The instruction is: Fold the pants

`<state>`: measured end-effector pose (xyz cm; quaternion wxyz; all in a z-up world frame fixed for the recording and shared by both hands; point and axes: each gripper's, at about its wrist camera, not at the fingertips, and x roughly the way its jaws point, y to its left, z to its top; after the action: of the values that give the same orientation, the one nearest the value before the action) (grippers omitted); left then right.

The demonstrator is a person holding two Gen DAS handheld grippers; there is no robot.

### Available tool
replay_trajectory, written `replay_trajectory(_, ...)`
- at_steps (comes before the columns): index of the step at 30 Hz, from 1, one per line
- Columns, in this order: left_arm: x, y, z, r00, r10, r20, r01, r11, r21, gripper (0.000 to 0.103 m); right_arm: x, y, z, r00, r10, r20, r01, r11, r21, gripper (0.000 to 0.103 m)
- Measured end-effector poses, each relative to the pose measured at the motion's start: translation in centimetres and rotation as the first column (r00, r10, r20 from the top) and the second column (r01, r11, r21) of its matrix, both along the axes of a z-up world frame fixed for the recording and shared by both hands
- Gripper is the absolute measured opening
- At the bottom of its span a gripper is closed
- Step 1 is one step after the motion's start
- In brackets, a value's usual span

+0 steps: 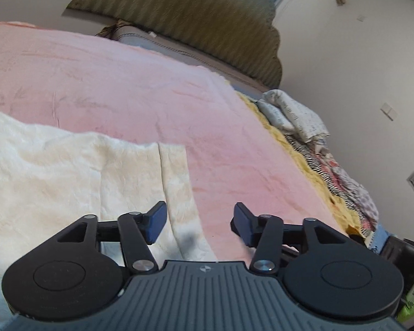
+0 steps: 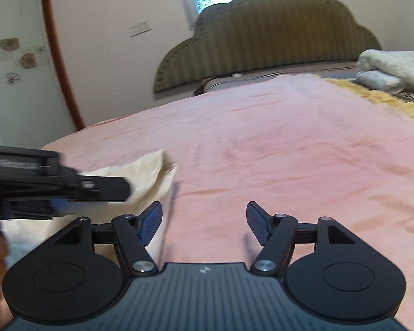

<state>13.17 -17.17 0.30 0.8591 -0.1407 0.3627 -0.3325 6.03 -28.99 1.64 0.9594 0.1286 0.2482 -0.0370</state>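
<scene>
Cream-coloured pants (image 1: pixel 69 171) lie flat on the pink bedspread (image 1: pixel 124 88), filling the left and lower part of the left wrist view. My left gripper (image 1: pixel 198 220) is open just above their right edge, with nothing between its blue pads. In the right wrist view the pants (image 2: pixel 149 176) show as a folded cream corner at the left. My right gripper (image 2: pixel 204 220) hovers open over the pink bedspread (image 2: pixel 276 143) just right of that corner, holding nothing. The left gripper's black body (image 2: pixel 49 184) reaches in from the left edge, partly covering the pants.
An olive padded headboard (image 2: pixel 267 35) stands at the far end of the bed. Folded patterned bedding (image 1: pixel 298 115) and a yellow blanket (image 1: pixel 298 149) are piled along the bed's right side. A wooden door frame (image 2: pixel 58 49) and white wall lie to the left.
</scene>
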Motion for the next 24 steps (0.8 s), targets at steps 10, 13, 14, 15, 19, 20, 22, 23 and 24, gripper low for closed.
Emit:
replay_trajectory(10,0.9,11.9,2.8,0.976,0.216,-0.006,-0.216,0.976,-0.023,0.070,-0.2,5.4,1.8,0.970,0.222,0.095,-0.225,0.974,0.015,0.067)
replay_trajectory(13,1.6,15.2,2.5,0.967,0.251,-0.050,-0.252,0.968,-0.014,0.070,-0.1,8.3,1.7,0.872,0.470,0.132,-0.486,0.863,0.136,0.067)
replay_trajectory(14,1.8,16.2,2.5,0.964,0.259,-0.062,-0.260,0.966,-0.014,0.070,-0.1,9.5,1.6,0.821,0.553,0.144,-0.571,0.804,0.166,0.067)
replay_trajectory(15,1.9,16.9,2.4,0.963,0.263,-0.067,-0.264,0.964,-0.013,0.070,-0.3,10.7,1.6,0.773,0.616,0.152,-0.634,0.752,0.179,0.068)
replay_trajectory(19,1.8,19.2,2.1,0.956,0.288,-0.059,-0.287,0.958,0.027,0.070,-1.0,15.1,0.7,0.591,0.799,0.109,-0.801,0.565,0.197,0.073)
replay_trajectory(20,1.8,19.7,1.9,0.953,0.295,-0.065,-0.293,0.956,0.030,0.070,-1.5,16.1,0.3,0.560,0.825,0.082,-0.820,0.537,0.195,0.073)
replay_trajectory(22,1.8,20.3,1.5,0.952,0.292,-0.087,-0.291,0.956,0.025,0.070,-1.8,17.7,-0.5,0.531,0.847,0.028,-0.834,0.516,0.195,0.073)
replay_trajectory(23,1.7,20.5,1.3,0.954,0.285,-0.093,-0.284,0.959,0.025,0.070,-1.8,18.4,-0.7,0.531,0.847,0.005,-0.832,0.520,0.192,0.073)
replay_trajectory(24,1.6,20.5,1.3,0.956,0.278,-0.094,-0.277,0.961,0.028,0.070,-1.8,18.9,-0.9,0.540,0.842,-0.016,-0.826,0.534,0.181,0.074)
